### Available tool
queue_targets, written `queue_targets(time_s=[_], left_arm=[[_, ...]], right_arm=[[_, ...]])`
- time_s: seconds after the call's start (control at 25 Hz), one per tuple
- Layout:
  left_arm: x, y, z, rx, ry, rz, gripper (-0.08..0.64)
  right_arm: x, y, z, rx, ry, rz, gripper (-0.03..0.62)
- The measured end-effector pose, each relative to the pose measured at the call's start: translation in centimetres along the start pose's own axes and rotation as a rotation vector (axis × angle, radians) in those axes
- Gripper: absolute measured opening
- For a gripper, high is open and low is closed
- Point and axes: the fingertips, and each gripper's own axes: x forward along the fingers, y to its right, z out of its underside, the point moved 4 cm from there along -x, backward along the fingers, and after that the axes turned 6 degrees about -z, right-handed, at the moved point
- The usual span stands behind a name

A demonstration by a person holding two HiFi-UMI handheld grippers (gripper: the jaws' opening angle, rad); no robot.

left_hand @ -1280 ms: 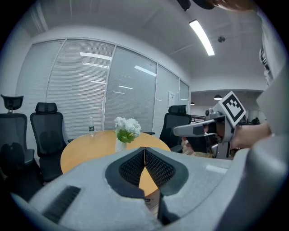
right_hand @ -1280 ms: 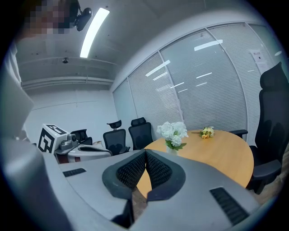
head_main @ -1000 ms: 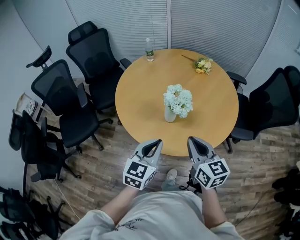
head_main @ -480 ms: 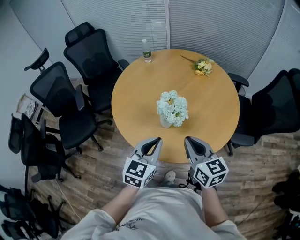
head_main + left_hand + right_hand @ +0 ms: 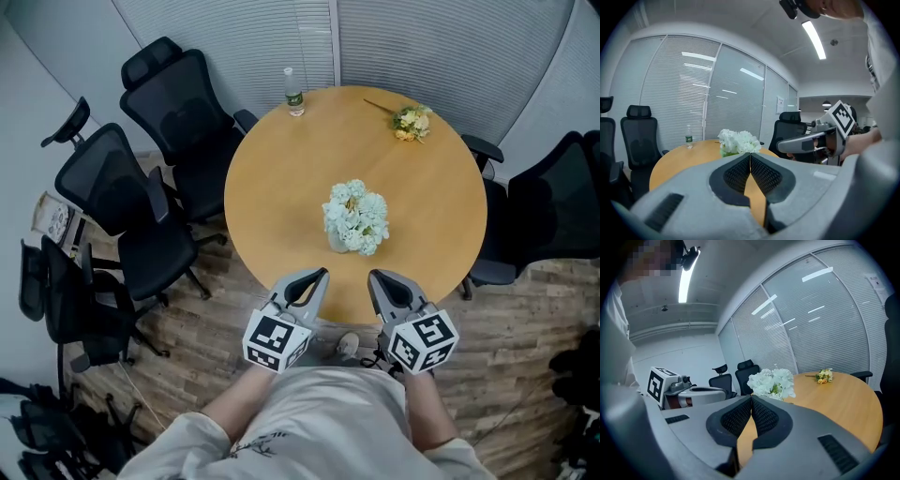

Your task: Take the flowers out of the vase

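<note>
The left gripper (image 5: pixel 321 274) and right gripper (image 5: pixel 372 275) are both pressed fully shut and hold nothing. They hang side by side over the near edge of the round wooden table (image 5: pixel 272 178). Just ahead of their tips, near the table's middle, the white flowers (image 5: pixel 357 214) stand in a small pale vase (image 5: pixel 335 242).

The blooms look light, soft and easily crushed, and the vase looks light enough to tip. I judge one claw should steady the vase while the other pinches the stems low, beneath the heads.

A yellow posy (image 5: pixel 411 122) lies at the far edge. The water bottle (image 5: pixel 294 92) has a green label, too small to read.
</note>
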Motion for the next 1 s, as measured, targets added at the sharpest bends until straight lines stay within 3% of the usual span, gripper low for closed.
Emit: queue_targets(time_s=[0.36,1.0], left_arm=[[2.0,-1.9,0.1,0.017,-0.024,0.079,0.011],[6.2,-4.7,4.8,-0.012,-0.078,0.117,0.012]], right_arm=[[2.1,0.4,1.3,0.044,-0.031,0.046,0.008],[6.6,2.1,5.5,0.095,-0.041,0.096,0.008]])
